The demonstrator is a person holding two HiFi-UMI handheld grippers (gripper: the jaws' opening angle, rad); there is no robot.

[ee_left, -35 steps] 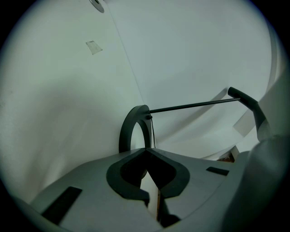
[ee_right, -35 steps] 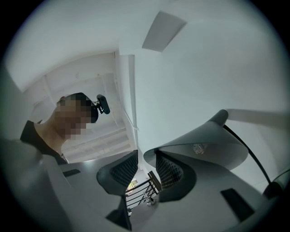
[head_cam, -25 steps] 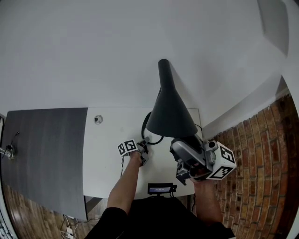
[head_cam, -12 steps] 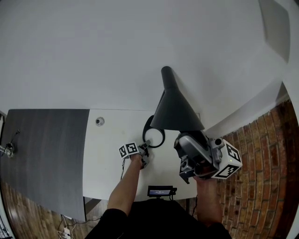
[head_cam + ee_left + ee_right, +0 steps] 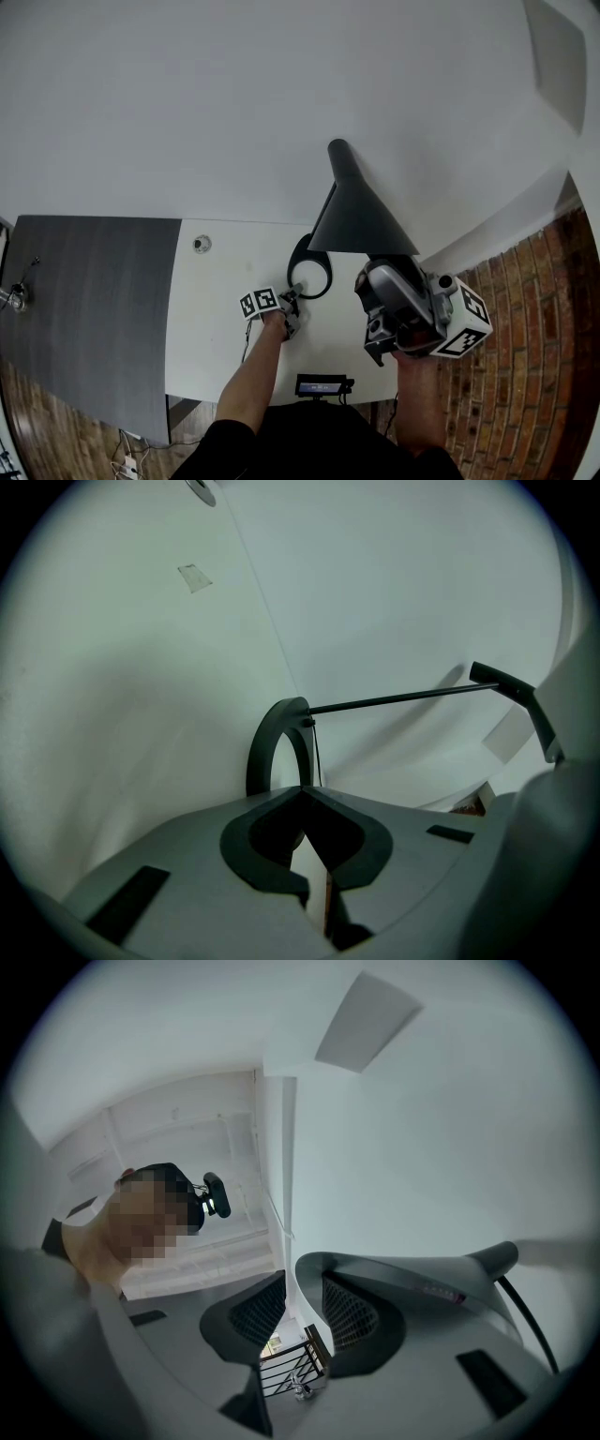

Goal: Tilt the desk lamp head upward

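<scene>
The desk lamp has a dark cone head [image 5: 361, 220] on a thin stem [image 5: 403, 698] rising from a ring base [image 5: 292, 267] on the white desk [image 5: 216, 309]. My right gripper [image 5: 377, 270] is raised at the head's lower rim. In the right gripper view the thin rim of the lamp head [image 5: 422, 1288] passes between the jaws of the right gripper [image 5: 292, 1312], which are shut on it. My left gripper [image 5: 292, 292] rests on the desk at the ring's near edge. In the left gripper view the ring base [image 5: 262, 747] runs down into the left gripper [image 5: 302, 808], held in its jaws.
A dark grey panel [image 5: 84, 300] adjoins the desk on the left. A small round fitting [image 5: 197, 244] sits near the desk's back edge. A small device with a lit screen [image 5: 323, 382] hangs at the front edge. Brick flooring [image 5: 525, 281] lies to the right.
The lamp head has tipped upward and back, uncovering more of the ring base. My right gripper has moved right with the rim. The left gripper has stayed at the base.
</scene>
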